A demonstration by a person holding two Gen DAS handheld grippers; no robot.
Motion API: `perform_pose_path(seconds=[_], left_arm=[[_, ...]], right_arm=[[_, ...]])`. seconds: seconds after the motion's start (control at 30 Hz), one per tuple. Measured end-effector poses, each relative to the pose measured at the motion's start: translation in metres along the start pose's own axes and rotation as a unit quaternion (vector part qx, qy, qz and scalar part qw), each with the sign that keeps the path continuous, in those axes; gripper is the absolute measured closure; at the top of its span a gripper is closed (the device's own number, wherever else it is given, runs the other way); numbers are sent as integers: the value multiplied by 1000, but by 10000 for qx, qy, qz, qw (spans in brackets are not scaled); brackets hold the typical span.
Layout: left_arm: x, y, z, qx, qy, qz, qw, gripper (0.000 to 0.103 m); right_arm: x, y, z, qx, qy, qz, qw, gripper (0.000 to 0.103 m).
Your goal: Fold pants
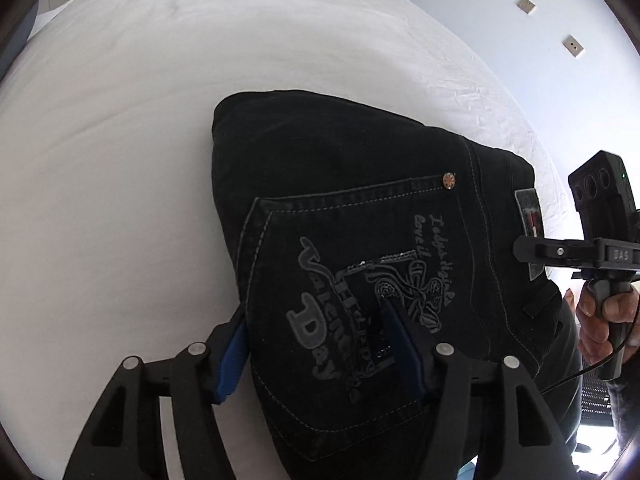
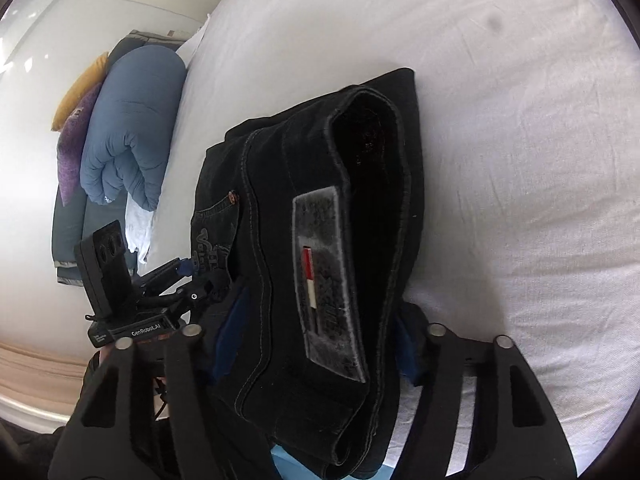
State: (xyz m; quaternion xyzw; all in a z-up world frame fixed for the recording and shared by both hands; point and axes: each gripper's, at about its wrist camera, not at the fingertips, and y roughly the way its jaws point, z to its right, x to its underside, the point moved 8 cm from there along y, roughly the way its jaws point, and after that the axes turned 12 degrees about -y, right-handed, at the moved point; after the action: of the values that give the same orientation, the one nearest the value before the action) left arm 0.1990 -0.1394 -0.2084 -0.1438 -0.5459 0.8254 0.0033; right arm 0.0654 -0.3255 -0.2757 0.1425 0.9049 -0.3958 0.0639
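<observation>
Left gripper (image 1: 316, 336): jaws partly open, straddling the near edge of the folded black pants (image 1: 360, 208); one blue pad (image 1: 232, 360) sits at the left edge of the fabric, the other lies on top over the printed back pocket (image 1: 360, 280). Cannot tell whether the pads actually pinch the cloth. Right gripper (image 2: 316, 344): jaws about half open, with the thick waistband end of the pants between them; left pad close against the denim, right pad (image 2: 406, 352) at the fabric's right side, squeeze not confirmable. The grey waistband patch (image 2: 332, 284) with a red and white stripe faces up, just past the right jaws. Pants are a compact folded stack lying on the white bed (image 1: 120, 160), near its front edge, fold edge toward the far side. In the left wrist view the right gripper's body shows at the right edge, held by a hand (image 1: 604, 320). In the right wrist view the left gripper shows at the left, touching the pocket side. Farther left, beyond the bed: a rolled blue duvet (image 2: 128, 132), a purple cushion (image 2: 72, 152) and a yellow one (image 2: 80, 88). Far right in the left wrist view: a pale wall with two sockets (image 1: 573, 46).
</observation>
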Motion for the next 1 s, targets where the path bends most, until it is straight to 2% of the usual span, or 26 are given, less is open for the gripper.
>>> perform_pose_path(seconds=[0.03, 0.13, 0.17, 0.33, 0.4, 0.6, 0.73, 0.9, 1.0], left_arm=[[0, 0, -2, 78, -79, -4, 9999, 45], [3, -1, -4, 176, -148, 10, 9997, 53], [4, -1, -4, 194, -150, 23, 9997, 55], [8, -11, 0, 386, -311, 132, 9987, 80], [10, -17, 5, 402, -293, 214, 9985, 84], [7, -42, 18, 465, -329, 521, 9970, 86], [-12, -68, 26, 487, -262, 856, 9948, 86], [-59, -85, 30, 412, -166, 1144, 9924, 86], [-90, -73, 25, 313, -115, 1197, 9922, 85]], right_arm=[[1, -1, 4, 23, 81, 9, 10000, 69], [3, -3, 12, -140, 239, 75, 9996, 72], [4, -3, 12, -130, 231, 89, 9996, 72], [2, -8, 6, -8, 51, 165, 9998, 80], [1, -12, -2, 78, -133, 261, 9995, 84], [-11, -33, -35, 461, -839, 440, 9944, 87], [-30, -46, -54, 518, -1179, 582, 9900, 87], [-85, -62, -61, 473, -1423, 793, 9855, 87], [-124, -63, -59, 542, -1513, 792, 9838, 87]])
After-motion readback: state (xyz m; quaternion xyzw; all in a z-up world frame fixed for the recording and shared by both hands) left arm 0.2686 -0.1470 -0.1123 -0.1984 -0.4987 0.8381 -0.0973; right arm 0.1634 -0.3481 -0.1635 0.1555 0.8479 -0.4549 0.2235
